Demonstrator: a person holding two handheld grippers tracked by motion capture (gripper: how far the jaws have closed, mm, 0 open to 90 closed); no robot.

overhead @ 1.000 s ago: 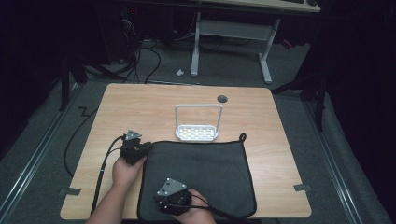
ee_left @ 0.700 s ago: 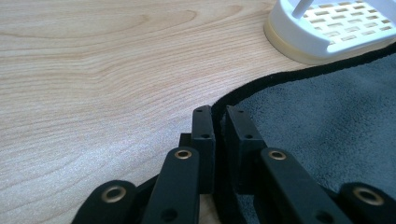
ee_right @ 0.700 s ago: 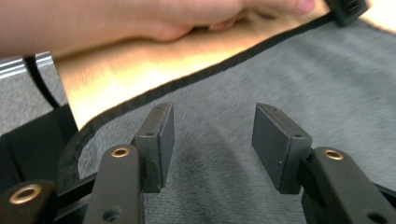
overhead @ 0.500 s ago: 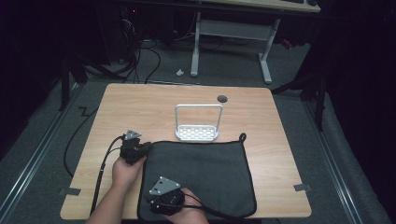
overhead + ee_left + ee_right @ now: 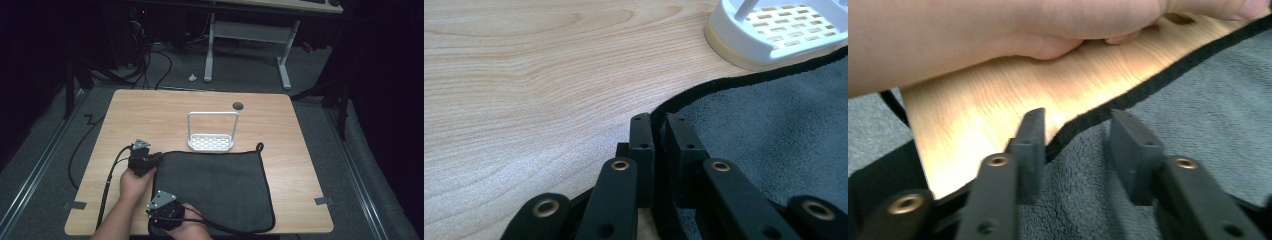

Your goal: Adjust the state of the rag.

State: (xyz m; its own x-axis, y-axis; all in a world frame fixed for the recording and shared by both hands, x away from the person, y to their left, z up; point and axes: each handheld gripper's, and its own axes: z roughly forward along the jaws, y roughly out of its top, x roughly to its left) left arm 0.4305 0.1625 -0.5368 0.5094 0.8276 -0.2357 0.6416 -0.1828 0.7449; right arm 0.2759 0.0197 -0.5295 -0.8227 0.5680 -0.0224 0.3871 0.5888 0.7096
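Note:
A dark grey towel (image 5: 215, 185) with a black hem lies flat on the near half of the wooden table (image 5: 150, 115). My left gripper (image 5: 154, 159) sits at the towel's far left corner. In the left gripper view its jaws (image 5: 659, 122) are pinched on the black hem of the towel (image 5: 774, 115). My right gripper (image 5: 156, 206) is at the towel's left edge near the front. Its jaws (image 5: 1075, 125) have just been closing and still stand apart, with the hem of the towel (image 5: 1198, 100) between them and not pressed.
A white perforated rack (image 5: 211, 132) with an upright wire handle stands just beyond the towel's far edge, also close in the left gripper view as the rack (image 5: 774, 30). The hand (image 5: 998, 30) holding the left gripper crosses the top of the right gripper view. Cables trail off the table's left side.
My right gripper has slid left across the towel to its left edge. The left gripper has stayed at the far left corner.

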